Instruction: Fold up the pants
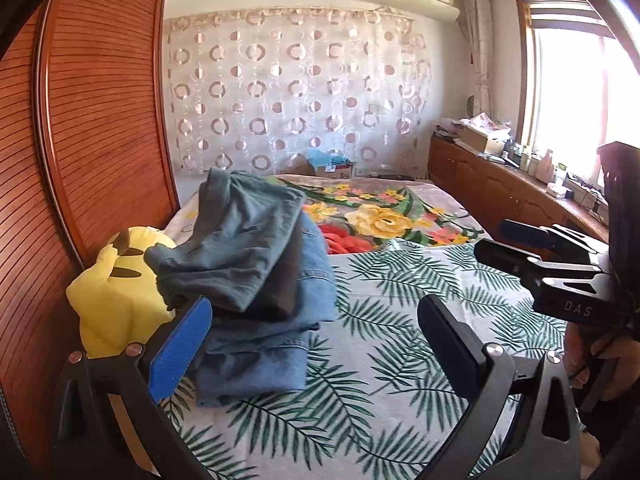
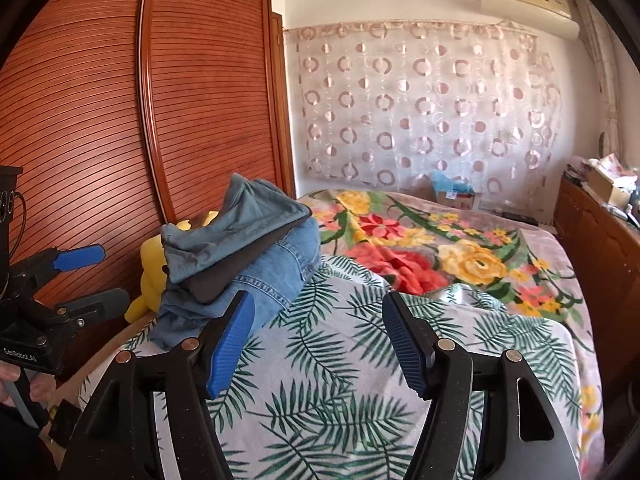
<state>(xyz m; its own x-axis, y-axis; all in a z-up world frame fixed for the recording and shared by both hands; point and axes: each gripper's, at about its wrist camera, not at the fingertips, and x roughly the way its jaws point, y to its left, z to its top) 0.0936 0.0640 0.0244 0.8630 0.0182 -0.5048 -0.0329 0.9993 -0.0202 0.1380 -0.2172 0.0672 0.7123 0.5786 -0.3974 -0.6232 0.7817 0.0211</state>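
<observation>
Left wrist view: left gripper [image 1: 316, 320] jaws spread wide, nothing between them. A stack of folded pants, grey-green pair over dark and blue denim [image 1: 256, 280], is seen just beyond the left jaw on the leaf-print bedsheet [image 1: 400, 320].

Right wrist view: right gripper [image 2: 318, 340] jaws wide, empty; stack lies ahead-left. Folding judged done; no unfolded pair visible.

Both grippers point forward and slightly downward. The left gripper [image 1: 316, 344] has its jaws wide apart, with nothing between them. The right gripper [image 2: 318, 344] also has its jaws apart and empty. A hand [image 2: 16, 388] holds the left gripper's handle.
</observation>
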